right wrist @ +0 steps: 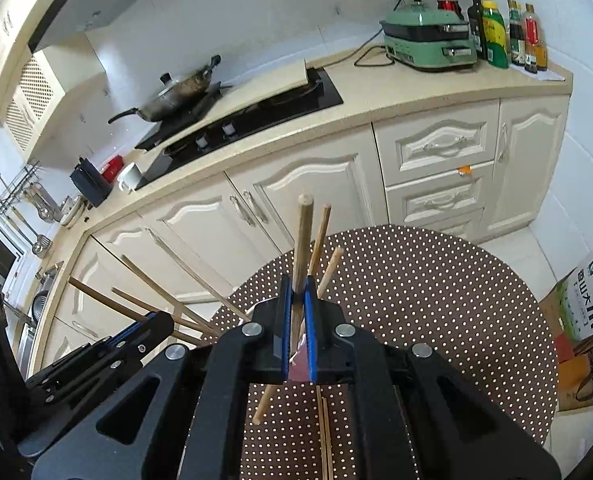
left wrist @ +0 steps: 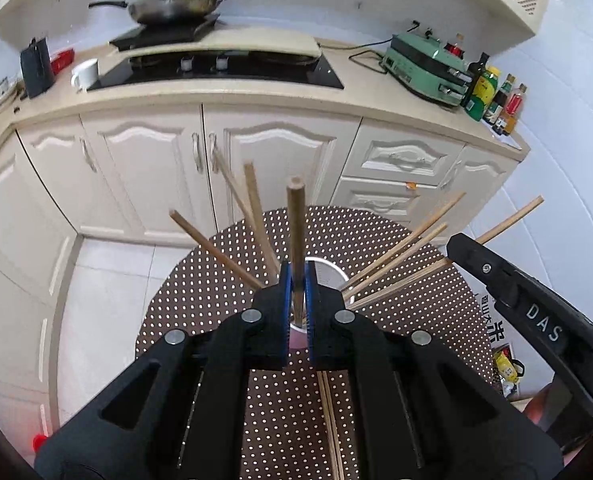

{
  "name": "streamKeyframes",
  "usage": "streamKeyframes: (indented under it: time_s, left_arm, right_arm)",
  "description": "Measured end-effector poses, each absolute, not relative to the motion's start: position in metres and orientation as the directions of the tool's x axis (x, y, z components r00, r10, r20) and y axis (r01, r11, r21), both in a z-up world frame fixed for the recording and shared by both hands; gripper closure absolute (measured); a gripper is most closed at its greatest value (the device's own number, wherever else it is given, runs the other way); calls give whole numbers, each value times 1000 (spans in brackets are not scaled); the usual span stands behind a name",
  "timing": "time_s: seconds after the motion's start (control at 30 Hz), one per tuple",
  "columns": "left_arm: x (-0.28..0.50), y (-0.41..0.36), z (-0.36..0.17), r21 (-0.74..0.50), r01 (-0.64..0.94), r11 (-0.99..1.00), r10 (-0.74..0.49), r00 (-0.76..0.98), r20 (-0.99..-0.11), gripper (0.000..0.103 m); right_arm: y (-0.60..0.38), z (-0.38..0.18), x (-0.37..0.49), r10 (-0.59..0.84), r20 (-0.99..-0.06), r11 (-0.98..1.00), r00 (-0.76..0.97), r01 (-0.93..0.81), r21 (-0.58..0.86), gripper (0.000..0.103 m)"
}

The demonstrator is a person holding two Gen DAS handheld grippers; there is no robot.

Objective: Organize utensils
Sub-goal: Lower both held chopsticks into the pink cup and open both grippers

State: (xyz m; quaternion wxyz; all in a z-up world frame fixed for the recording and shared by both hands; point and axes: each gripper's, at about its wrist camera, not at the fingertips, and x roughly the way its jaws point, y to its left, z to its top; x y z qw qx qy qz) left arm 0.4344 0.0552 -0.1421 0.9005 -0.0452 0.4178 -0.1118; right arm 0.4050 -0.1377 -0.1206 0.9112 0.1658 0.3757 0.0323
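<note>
My left gripper [left wrist: 296, 280] is shut on an upright dark wooden chopstick [left wrist: 295, 232] whose lower end goes into a pink cup [left wrist: 299, 338] with a white rim. Several light chopsticks [left wrist: 400, 256] fan out of the cup. My right gripper [right wrist: 297, 292] is shut on a light wooden chopstick [right wrist: 302, 248], tilted, its lower end [right wrist: 261, 412] hanging below the jaws over the dotted table [right wrist: 436, 300]. The pink cup [right wrist: 299, 364] sits just behind its pads. The right gripper shows in the left view [left wrist: 536, 308]; the left shows in the right view [right wrist: 108, 356].
Two chopsticks [left wrist: 328, 420] lie on the round brown polka-dot table [left wrist: 200, 292]. Cream cabinets [left wrist: 156, 168] and a counter with a hob [left wrist: 224, 68], wok [left wrist: 172, 4], white mug [left wrist: 85, 74], green appliance [left wrist: 428, 68] and bottles [left wrist: 492, 96] stand beyond. A rice bag [right wrist: 592, 300] stands at right.
</note>
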Motion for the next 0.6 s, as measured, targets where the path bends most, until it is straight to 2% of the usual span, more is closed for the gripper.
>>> streamKeyframes:
  time_s: [0.33, 0.5, 0.57, 0.6]
  left_arm:
    - [447, 54, -169, -196, 175, 965, -262, 605, -752, 96]
    - [446, 51, -171, -171, 206, 964, -264, 620, -739, 95]
    - [444, 50, -171, -154, 214, 965, -255, 618, -743, 95]
    - [444, 50, -171, -151, 216, 965, -254, 614, -747, 90]
  right_arm:
    - [-131, -144, 419, 208, -727, 939, 654, 74, 335, 98]
    - [-130, -151, 420, 237, -745, 934, 623, 66, 352, 94]
    - [-129, -150, 419, 234, -746, 937, 623, 59, 343, 89]
    - [-128, -149, 418, 230, -750, 940, 621, 57, 336, 79]
